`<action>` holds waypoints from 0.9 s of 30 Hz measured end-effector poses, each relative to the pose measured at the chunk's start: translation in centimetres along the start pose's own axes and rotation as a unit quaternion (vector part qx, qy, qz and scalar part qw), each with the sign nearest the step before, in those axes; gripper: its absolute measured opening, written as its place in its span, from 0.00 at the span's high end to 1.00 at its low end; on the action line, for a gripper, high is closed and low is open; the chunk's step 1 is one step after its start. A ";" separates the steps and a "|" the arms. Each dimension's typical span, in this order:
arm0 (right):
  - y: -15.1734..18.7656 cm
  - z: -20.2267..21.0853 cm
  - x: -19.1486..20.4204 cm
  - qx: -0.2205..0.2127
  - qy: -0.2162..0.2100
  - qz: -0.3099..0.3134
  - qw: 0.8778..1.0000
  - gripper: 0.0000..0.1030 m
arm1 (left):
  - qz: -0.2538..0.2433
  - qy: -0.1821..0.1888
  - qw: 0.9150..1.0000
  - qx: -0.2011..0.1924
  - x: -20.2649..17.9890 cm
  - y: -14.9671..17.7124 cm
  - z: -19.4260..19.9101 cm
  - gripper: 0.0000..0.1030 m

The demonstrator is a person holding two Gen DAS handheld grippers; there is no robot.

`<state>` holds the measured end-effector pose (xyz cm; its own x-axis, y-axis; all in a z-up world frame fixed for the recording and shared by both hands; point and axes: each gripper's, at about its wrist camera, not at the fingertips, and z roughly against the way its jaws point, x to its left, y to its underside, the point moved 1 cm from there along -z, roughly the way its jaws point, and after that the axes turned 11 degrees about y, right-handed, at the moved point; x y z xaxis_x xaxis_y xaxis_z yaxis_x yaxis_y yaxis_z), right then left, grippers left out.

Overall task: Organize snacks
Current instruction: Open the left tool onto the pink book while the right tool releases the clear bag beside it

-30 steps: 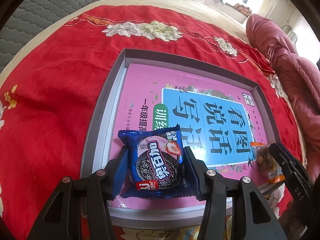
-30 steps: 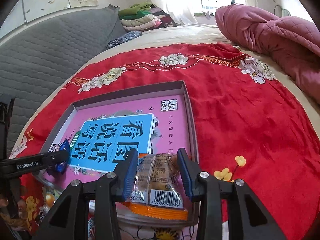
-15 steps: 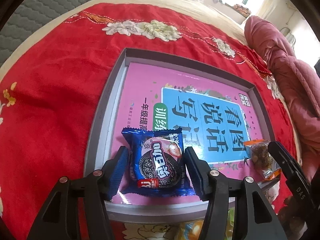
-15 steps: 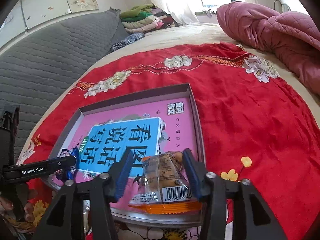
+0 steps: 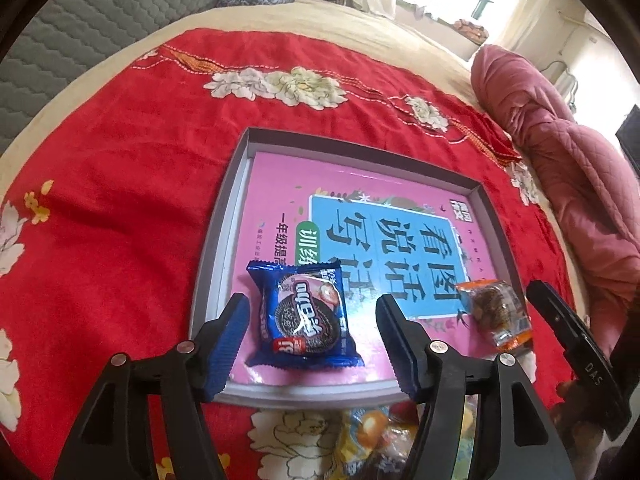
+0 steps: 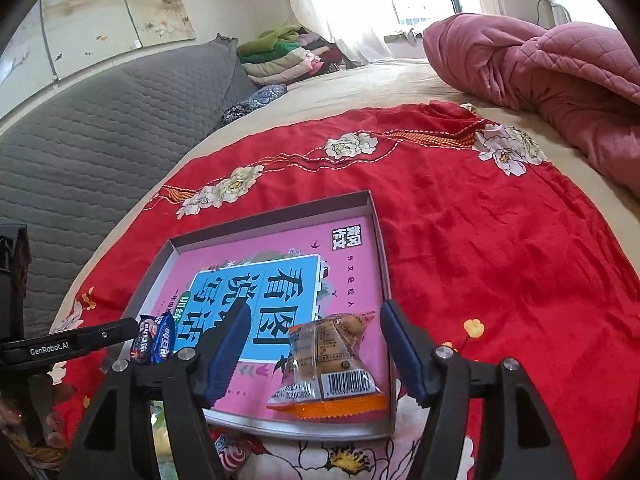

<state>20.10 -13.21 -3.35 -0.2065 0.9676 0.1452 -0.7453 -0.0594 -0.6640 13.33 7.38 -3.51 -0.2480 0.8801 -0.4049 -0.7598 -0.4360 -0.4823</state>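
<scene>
- Claws: left claw (image 5: 312, 336) and right claw (image 6: 316, 354) both spreading, pads clear of the packets between them.
- Blue cookie packet (image 5: 304, 316) and orange-edged clear pastry packet (image 6: 328, 368) lie on the pink book (image 5: 360, 216) inside the shallow grey box (image 5: 216, 248).
- Red floral bedspread (image 5: 120, 184) beyond.

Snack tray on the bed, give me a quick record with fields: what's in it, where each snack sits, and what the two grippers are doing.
tray: shallow grey box on the red floral cloth
liner: pink book lying flat inside
snack 1: blue cookie packet, near-left part of the tray
snack 2: orange-edged pastry packet, near-right corner
left gripper: jaws opening, cookie packet between them, pads clear
right gripper: jaws opening, pastry packet between them, pads clear
outside tray: more wrapped snacks on the cloth by the near edge
</scene>
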 end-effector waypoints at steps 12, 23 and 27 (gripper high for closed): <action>0.6 2.2 0.2 -0.008 0.001 0.008 1.000 0.29 | -0.015 0.014 1.000 0.009 -0.5 1.6 2.3 0.34; 1.7 5.0 -0.7 -0.007 0.010 -0.025 1.000 0.28 | -0.054 0.024 0.998 0.029 -1.7 3.9 3.6 0.34; 2.8 6.0 -0.9 0.004 0.019 -0.034 0.999 0.28 | -0.071 0.025 0.996 0.036 -2.2 4.9 3.9 0.34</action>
<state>14.42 -15.72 -0.95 -0.1318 0.9781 0.1611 -0.7616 0.0041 -0.6481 7.84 4.07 -1.94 -0.1048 0.9208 -0.3757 -0.8268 -0.2906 -0.4816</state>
